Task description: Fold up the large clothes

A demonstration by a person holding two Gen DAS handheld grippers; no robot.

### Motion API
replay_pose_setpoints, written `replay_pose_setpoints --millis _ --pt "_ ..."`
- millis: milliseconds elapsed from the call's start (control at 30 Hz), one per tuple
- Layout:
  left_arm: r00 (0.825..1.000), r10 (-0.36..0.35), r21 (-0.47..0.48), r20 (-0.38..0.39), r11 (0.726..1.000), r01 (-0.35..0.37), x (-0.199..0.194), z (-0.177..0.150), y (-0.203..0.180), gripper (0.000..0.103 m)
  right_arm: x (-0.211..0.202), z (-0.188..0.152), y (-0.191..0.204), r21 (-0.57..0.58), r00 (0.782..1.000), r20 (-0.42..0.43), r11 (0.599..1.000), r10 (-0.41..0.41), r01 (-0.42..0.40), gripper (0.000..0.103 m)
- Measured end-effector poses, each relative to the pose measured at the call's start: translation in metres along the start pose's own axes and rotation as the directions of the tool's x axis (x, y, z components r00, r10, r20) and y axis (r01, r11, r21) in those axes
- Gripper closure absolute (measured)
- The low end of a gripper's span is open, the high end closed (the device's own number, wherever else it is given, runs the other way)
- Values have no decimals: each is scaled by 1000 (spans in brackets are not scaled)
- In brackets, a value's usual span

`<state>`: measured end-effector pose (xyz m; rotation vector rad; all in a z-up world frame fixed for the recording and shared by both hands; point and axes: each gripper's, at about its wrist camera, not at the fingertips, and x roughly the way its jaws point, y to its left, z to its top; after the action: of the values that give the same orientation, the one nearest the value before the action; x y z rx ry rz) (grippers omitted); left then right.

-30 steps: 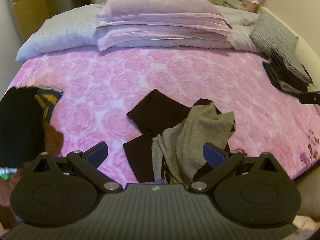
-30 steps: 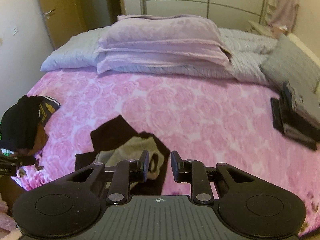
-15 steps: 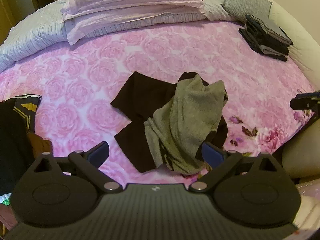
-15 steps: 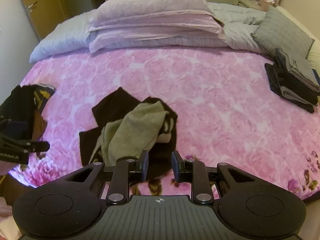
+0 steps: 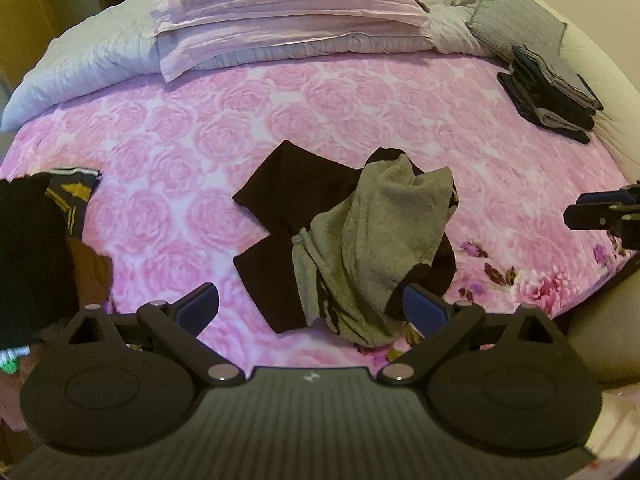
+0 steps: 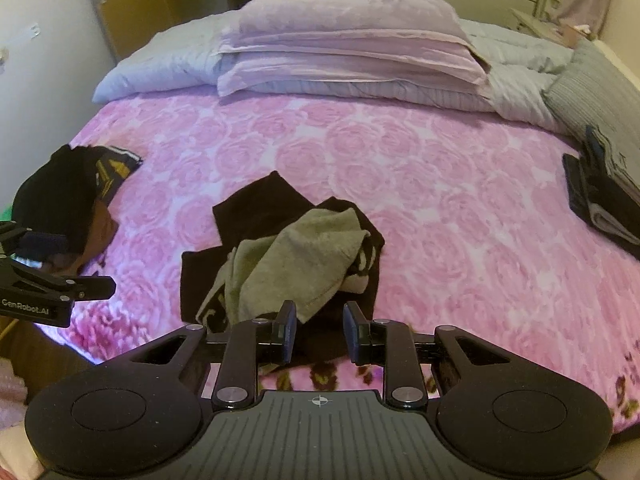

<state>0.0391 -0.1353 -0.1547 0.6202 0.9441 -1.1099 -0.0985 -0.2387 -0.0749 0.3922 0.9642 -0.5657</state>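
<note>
Garment: a crumpled grey top (image 5: pixel 384 236) heaped over a black piece of clothing (image 5: pixel 296 200), which spreads flat beneath it.
Where it lies: near the foot edge of the bed (image 5: pixel 360 120), on the pink rose-patterned cover, close in front of both hand-held grippers.
Left hand-held gripper (image 5: pixel 310 306): jaws spread wide, nothing between them; it hangs above the near end of the heap, not touching cloth.
Right hand-held gripper (image 6: pixel 319 330): jaws part-way apart with a clear gap and no cloth in it, released; it points down at the near hem of the heap.
Other piles: a neat folded stack (image 5: pixel 548 92) at the right side of the bed; a dark unsorted bundle (image 5: pixel 36 256) at the left edge.
How it should handle: likely light, limp knit cloth. It will sag and drape from any pinch point and will not hold shape; the two layers may drag each other along.
Where to take hold: probably a free edge or corner of the grey top at its near hem, pinching one layer only, so it lifts clear of the black piece before spreading.
Risk: catching both pieces, or the bed cover, in one pinch.
</note>
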Motion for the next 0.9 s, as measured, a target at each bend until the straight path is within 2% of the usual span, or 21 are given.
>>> replay_pose_setpoints --millis 267,533,667,900 --pt "997 83 -90 8 993 -82 -12 -26 -45 6 -16 -24 -53 -59 998 14 997 59 -58 80" --pt "990 133 -190 -43 972 -139 -7 -58 -95 6 -24 -48 -103 -122 994 -2 987 107 -106 80" --pt "988 145 -217 -55 964 -154 -8 -67 -113 6 -23 -53 -115 -152 992 -13 980 128 -128 80" --pt "983 178 -236 -49 954 -185 3 -79 -122 8 -6 -53 -128 -188 987 -25 969 157 -159 80"
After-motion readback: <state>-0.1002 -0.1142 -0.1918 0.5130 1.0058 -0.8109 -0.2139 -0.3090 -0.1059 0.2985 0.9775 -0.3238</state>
